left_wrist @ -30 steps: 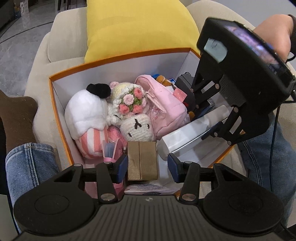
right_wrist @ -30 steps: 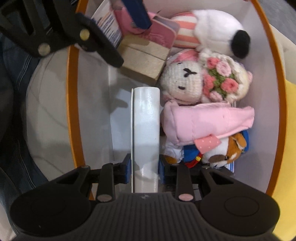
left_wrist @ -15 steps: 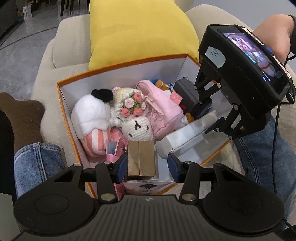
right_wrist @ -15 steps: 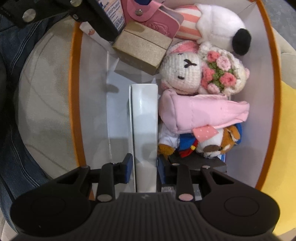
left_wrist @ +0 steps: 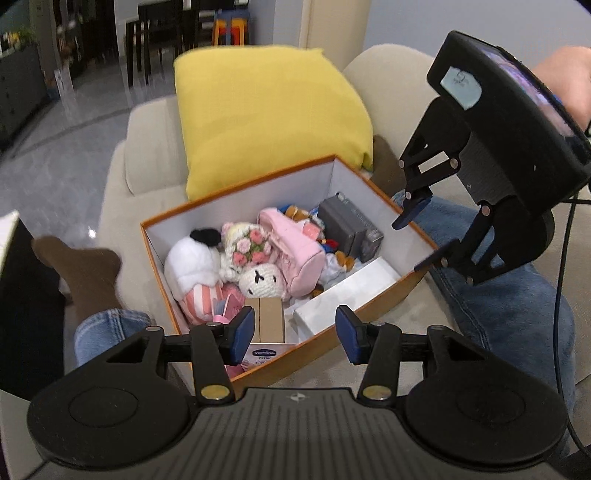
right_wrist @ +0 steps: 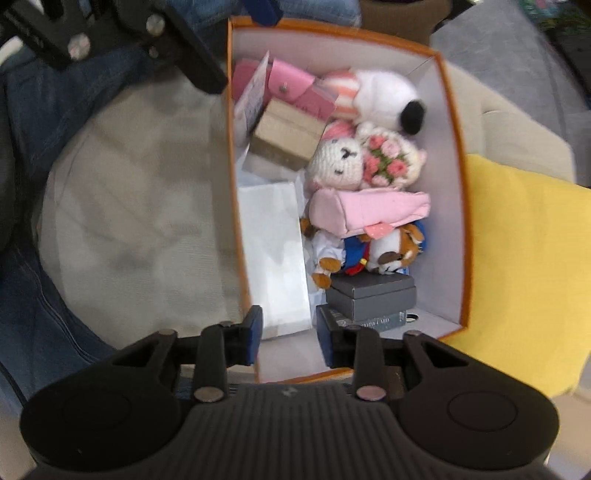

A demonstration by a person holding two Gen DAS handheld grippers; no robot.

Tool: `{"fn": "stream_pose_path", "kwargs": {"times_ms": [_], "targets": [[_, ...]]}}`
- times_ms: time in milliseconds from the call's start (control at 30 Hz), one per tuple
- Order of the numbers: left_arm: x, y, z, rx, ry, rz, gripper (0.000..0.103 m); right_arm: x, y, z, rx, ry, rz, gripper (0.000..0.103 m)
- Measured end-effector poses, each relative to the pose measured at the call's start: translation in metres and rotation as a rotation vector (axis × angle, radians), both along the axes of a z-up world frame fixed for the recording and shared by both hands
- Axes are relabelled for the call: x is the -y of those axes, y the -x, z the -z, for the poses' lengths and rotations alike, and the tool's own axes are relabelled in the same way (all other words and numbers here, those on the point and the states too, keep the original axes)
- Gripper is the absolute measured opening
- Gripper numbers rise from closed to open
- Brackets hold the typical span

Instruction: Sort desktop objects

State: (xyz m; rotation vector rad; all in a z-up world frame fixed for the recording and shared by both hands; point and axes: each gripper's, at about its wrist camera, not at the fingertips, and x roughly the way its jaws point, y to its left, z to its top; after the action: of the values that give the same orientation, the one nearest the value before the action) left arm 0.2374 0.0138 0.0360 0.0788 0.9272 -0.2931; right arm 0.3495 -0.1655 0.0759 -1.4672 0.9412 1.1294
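Inside the orange box (left_wrist: 388, 295), the sorted objects lie packed together. From the left wrist view, a white plush with a black nose (left_wrist: 192, 262) sits at 9 o'clock, with the crocheted bunny (left_wrist: 260, 282) and its flower bouquet (left_wrist: 251, 249) beside it. A pink pouch (left_wrist: 295, 247) lies across the centre, resting on a fox plush (right_wrist: 399, 247). Dark grey boxes (left_wrist: 347, 229) are stacked at 1 o'clock. A white rectangular box (left_wrist: 347, 291) lies along the 3 o'clock wall. A brown cardboard box (left_wrist: 271, 319) stands at 6 o'clock, with a Vaseline packet (left_wrist: 264, 352) just below it against the near wall. Pink wallets (right_wrist: 295, 90) lie beside the brown cardboard box.

The orange box rests on a beige sofa (left_wrist: 147, 173), between legs in blue jeans (left_wrist: 509, 295). A yellow cushion (left_wrist: 269, 110) leans behind it at 12 o'clock. Dark dining chairs (left_wrist: 166, 26) stand on a grey tiled floor in the background.

The left gripper (left_wrist: 294, 334) hovers over the near edge of the orange box, pads spread wide and holding nothing. The right gripper (right_wrist: 288, 336) hangs above the opposite end, jaws apart and empty, with the white rectangular box below and clear of them. In the left wrist view the right gripper (left_wrist: 424, 236) appears at 2 o'clock, raised above the box rim.
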Motion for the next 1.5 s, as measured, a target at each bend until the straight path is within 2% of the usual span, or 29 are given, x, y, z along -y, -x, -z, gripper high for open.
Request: {"fn": "stream_pose_path", "kwargs": {"times_ms": [200, 267, 333, 433, 600, 667, 767, 933, 1167, 1233, 1333, 1500], "targets": [[0.012, 0.024, -0.023, 0.1, -0.041, -0.04, 0.064, 0.023, 0.018, -0.032, 0.02, -0.168, 0.163, 0.044], [0.015, 0.029, -0.028, 0.145, -0.059, -0.068, 0.069, 0.026, 0.021, -0.039, 0.041, -0.25, 0.229, 0.046], [0.014, 0.031, -0.028, 0.18, -0.07, -0.099, 0.072, 0.029, 0.02, -0.042, 0.062, -0.345, 0.32, 0.054], [0.012, 0.03, -0.022, 0.212, -0.065, -0.163, 0.077, 0.038, 0.017, -0.045, 0.063, -0.482, 0.451, 0.056], [0.007, 0.026, 0.0, 0.233, -0.049, -0.27, 0.08, 0.047, 0.015, -0.021, 0.117, -0.635, 0.623, 0.07], [0.007, 0.022, 0.014, 0.235, -0.054, -0.319, 0.08, 0.049, 0.011, -0.007, 0.134, -0.677, 0.709, 0.071], [0.007, 0.018, 0.034, 0.238, -0.053, -0.38, 0.08, 0.061, 0.008, 0.009, 0.101, -0.785, 0.843, 0.073], [0.009, 0.014, 0.061, 0.237, -0.056, -0.445, 0.08, 0.076, 0.008, 0.038, 0.07, -0.923, 0.986, 0.077], [0.013, 0.01, 0.077, 0.254, -0.08, -0.47, 0.08, 0.08, 0.011, 0.06, 0.095, -1.012, 1.041, 0.08], [0.014, 0.009, 0.082, 0.25, -0.075, -0.473, 0.08, 0.08, 0.012, 0.064, 0.118, -1.034, 1.05, 0.088], [0.016, 0.005, 0.089, 0.237, -0.077, -0.476, 0.08, 0.083, 0.012, 0.071, 0.129, -1.067, 1.06, 0.09], [0.018, -0.004, 0.101, 0.21, -0.085, -0.48, 0.08, 0.083, 0.011, 0.084, 0.135, -1.074, 1.054, 0.092]]}}
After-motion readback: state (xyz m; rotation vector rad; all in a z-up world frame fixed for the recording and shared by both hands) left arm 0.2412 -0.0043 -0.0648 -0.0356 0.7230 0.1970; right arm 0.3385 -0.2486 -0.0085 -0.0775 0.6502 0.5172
